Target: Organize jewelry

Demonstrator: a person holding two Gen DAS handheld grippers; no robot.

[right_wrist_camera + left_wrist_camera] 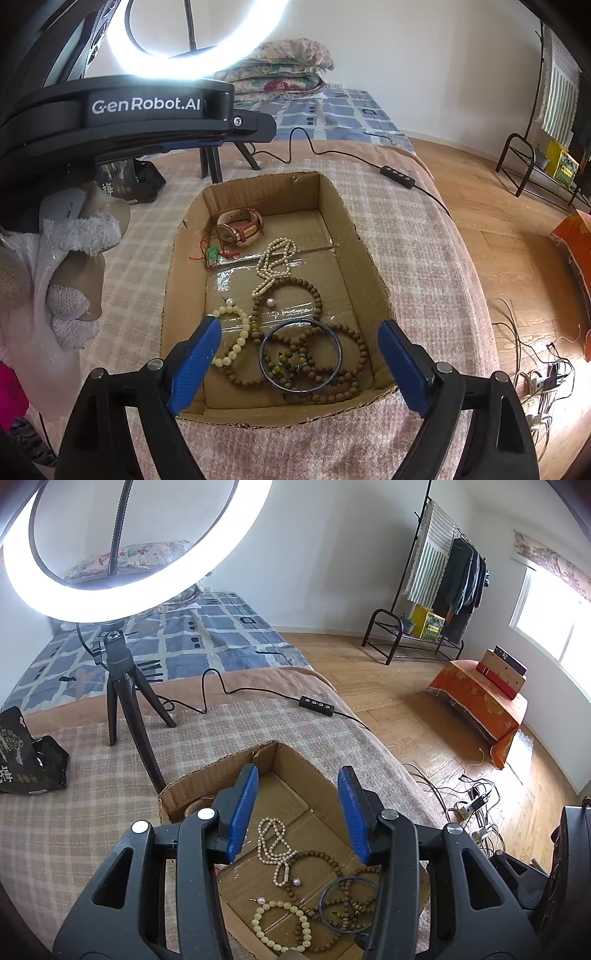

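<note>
A shallow cardboard box on the plaid blanket holds jewelry: a pink-strap watch, a white pearl necklace, a cream bead bracelet, brown wooden bead strands, a dark blue bangle and a green charm on red cord. My right gripper is open and empty, just above the box's near end. My left gripper is open and empty over the box; the pearls, cream bracelet and bangle lie below it.
A ring light on a black tripod stands on the blanket behind the box, its cable and remote trailing right. A black bag sits at left. The bed edge drops to a wooden floor with cables at right.
</note>
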